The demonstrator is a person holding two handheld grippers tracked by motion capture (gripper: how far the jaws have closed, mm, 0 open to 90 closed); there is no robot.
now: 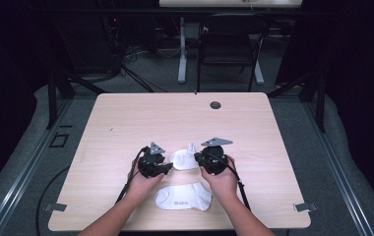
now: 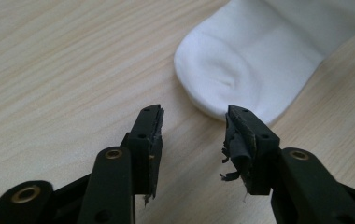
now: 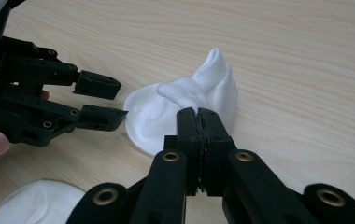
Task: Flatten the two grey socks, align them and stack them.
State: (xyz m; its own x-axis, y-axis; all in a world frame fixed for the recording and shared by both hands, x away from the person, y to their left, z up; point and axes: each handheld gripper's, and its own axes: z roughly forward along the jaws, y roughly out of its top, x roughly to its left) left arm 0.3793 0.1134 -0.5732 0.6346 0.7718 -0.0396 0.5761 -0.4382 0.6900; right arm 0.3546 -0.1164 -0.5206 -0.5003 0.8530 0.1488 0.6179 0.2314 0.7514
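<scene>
A crumpled white sock (image 1: 184, 160) lies on the wooden table (image 1: 126, 123) between my two grippers, its cuff standing up in a peak. My right gripper (image 3: 197, 114) has its jaws pressed together on a fold of this sock (image 3: 152, 116). In the high view the right gripper (image 1: 198, 158) sits at the sock's right side. My left gripper (image 2: 193, 126) is open just short of the sock's rounded end (image 2: 250, 60), with nothing between its fingers. From the right gripper view, the left gripper (image 3: 115, 100) reaches in from the left.
A second white sock (image 1: 182, 196) lies flat near the table's front edge between the person's forearms; it also shows as a second sock (image 3: 35, 203) at the lower left. A dark round grommet (image 1: 215, 104) is at the far side. A black chair (image 1: 229, 44) stands beyond the table.
</scene>
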